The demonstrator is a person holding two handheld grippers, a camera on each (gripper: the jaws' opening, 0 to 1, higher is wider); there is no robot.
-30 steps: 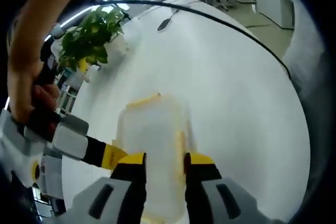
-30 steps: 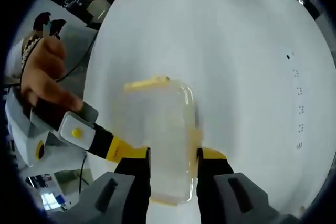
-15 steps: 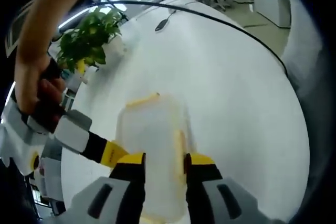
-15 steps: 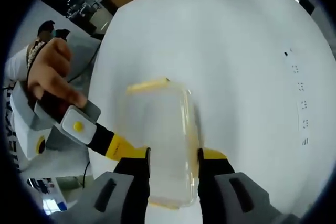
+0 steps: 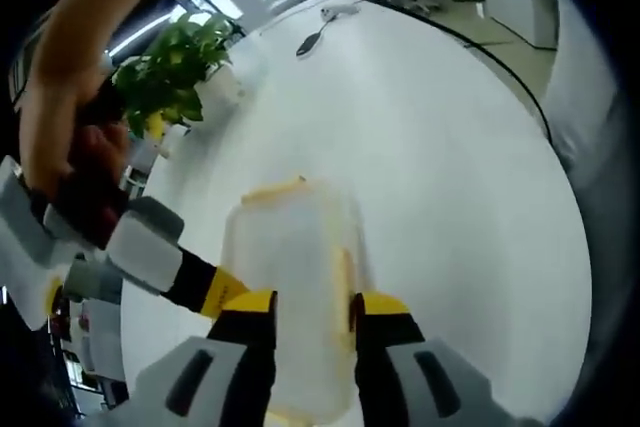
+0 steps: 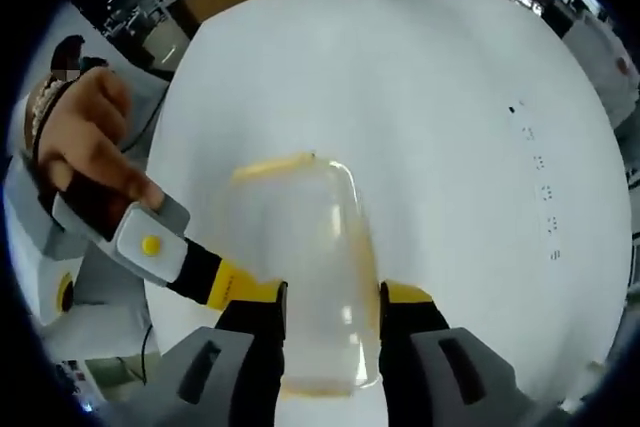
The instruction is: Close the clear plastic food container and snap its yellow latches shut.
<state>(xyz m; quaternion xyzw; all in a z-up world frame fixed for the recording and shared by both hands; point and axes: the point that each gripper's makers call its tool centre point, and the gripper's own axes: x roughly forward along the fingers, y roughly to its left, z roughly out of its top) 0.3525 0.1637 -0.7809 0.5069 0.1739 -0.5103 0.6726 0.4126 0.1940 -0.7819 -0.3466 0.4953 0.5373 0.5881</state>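
Clear plastic container (image 5: 295, 287) sits on the white table (image 5: 450, 167), long axis running straight away from both grippers, near end right btwn the jaws. Left gripper (image 5: 312, 319) and right gripper (image 6: 330, 307) each straddle it w/ jaws against the long sides, so clamped on it afaict. Yellow latch (image 6: 272, 165) at the far short end, another (image 6: 362, 252) along the right side; can't tell if snapped. Both equally close imo.
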